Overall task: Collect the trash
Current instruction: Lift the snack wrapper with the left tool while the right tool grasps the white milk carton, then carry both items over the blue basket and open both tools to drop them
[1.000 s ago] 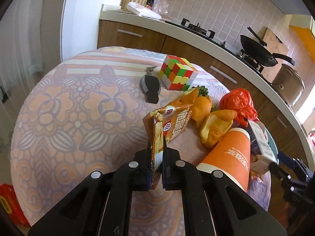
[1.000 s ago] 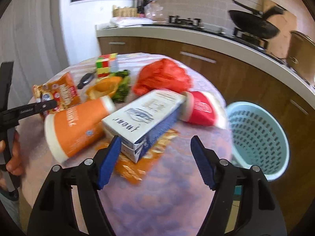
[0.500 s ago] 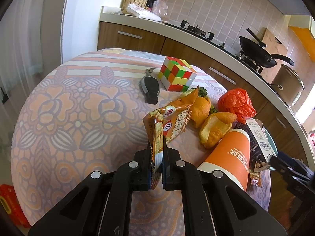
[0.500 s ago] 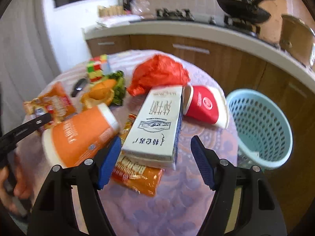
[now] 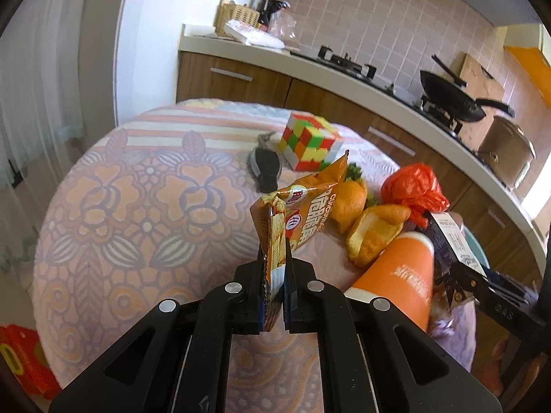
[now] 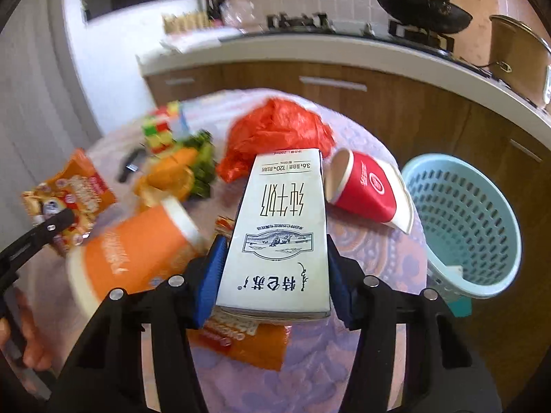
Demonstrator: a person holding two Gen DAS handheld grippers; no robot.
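Your left gripper (image 5: pixel 274 284) pinches the chip bag (image 5: pixel 303 213); your right gripper (image 6: pixel 272 275) brackets the milk carton (image 6: pixel 279 234), contact uncertain. The blue basket (image 6: pixel 482 268) shows nothing inside.

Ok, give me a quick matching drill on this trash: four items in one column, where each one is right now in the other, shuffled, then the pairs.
Items
1. chip bag
2. milk carton
3. red cup
4. basket

Places
A. lying on its side on the table
B. between the right gripper fingers
C. beside the table, off its edge
D. pinched in the left gripper

Pairs: 1-D, 2-B, 3-A, 4-C
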